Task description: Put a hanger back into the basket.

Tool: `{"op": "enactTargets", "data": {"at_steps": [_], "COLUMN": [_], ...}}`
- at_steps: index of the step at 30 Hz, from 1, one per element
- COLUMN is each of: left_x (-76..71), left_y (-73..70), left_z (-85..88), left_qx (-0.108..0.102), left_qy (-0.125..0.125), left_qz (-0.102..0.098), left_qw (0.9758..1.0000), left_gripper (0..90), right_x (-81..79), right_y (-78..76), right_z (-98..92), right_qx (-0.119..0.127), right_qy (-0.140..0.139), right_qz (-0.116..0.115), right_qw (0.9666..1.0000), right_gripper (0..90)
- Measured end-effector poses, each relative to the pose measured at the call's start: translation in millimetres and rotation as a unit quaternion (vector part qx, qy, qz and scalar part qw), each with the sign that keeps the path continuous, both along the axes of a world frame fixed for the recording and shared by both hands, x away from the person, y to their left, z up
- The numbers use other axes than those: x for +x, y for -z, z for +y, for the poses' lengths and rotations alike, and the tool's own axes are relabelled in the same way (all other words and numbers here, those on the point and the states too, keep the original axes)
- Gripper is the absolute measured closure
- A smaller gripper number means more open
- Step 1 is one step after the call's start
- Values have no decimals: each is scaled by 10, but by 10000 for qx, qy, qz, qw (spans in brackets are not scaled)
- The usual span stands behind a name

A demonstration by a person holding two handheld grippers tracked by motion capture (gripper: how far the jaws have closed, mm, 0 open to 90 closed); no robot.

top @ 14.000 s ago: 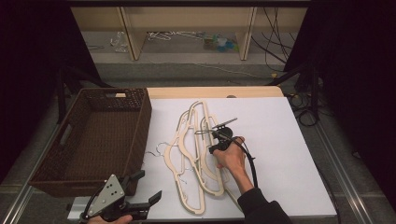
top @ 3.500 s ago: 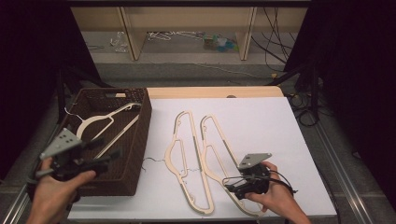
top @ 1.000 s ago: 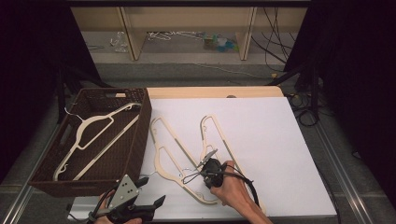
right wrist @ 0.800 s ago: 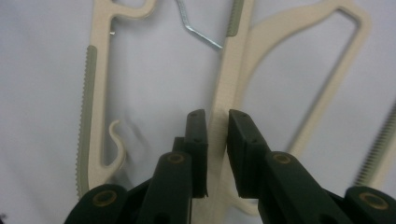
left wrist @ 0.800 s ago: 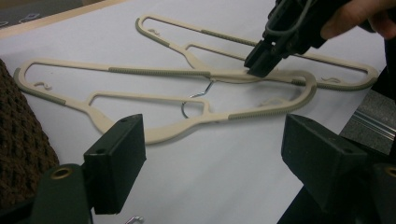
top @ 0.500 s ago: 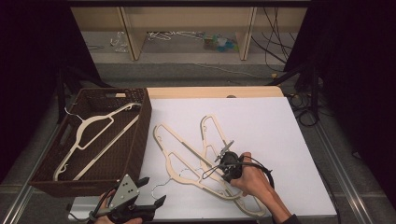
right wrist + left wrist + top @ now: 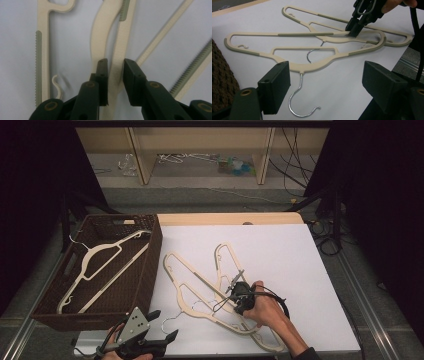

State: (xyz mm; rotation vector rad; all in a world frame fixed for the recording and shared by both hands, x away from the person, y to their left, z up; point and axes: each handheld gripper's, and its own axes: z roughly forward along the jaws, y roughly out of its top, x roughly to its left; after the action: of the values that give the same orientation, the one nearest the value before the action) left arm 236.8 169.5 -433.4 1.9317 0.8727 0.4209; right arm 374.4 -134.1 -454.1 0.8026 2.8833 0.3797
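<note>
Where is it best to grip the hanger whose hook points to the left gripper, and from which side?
Grip the hanger at its grey ribbed shoulder strip, coming down from above: it lies flat on the table, so the jaws must straddle the thin bar, and ribs likely resist slipping.

We find no text, label, brand, number or sign that we can read in these views. The cream plastic hangers, the dark brown woven basket and the white desk all show us plain, unmarked surfaces.
</note>
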Motion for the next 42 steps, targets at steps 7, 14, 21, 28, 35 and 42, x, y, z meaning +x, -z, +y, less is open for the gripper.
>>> {"op": "enactTargets", "data": {"at_steps": [7,14,21,28,35,42], "left_x": [35,144,382,535,626,716], "left_y": [32,102,234,358,457,530], "left_z": [-14,-134,-332,-466,-541,-636], "left_qx": [68,251,876,1540,2066,2262], "left_qy": [91,202,652,912,1156,1344], "left_qz": [32,62,-144,-367,-562,-686], "left_qw": [9999,9995,9939,9832,9699,9623], "left_gripper": [227,232,248,260,294,314], "right_x": [23,-20,-107,-114,-115,-114], "right_y": [-146,-466,-698,-686,-717,-719], "right_z": [-19,-126,-272,-418,-510,-558], "right_qx": [52,154,91,-7,9,30], "right_qy": [67,-27,-196,-223,-249,-262], "right_qz": [-80,-317,-290,-185,-126,-81], "right_qw": [9999,9994,9993,9996,9996,9996], "right_gripper": [789,800,801,800,800,800]}}
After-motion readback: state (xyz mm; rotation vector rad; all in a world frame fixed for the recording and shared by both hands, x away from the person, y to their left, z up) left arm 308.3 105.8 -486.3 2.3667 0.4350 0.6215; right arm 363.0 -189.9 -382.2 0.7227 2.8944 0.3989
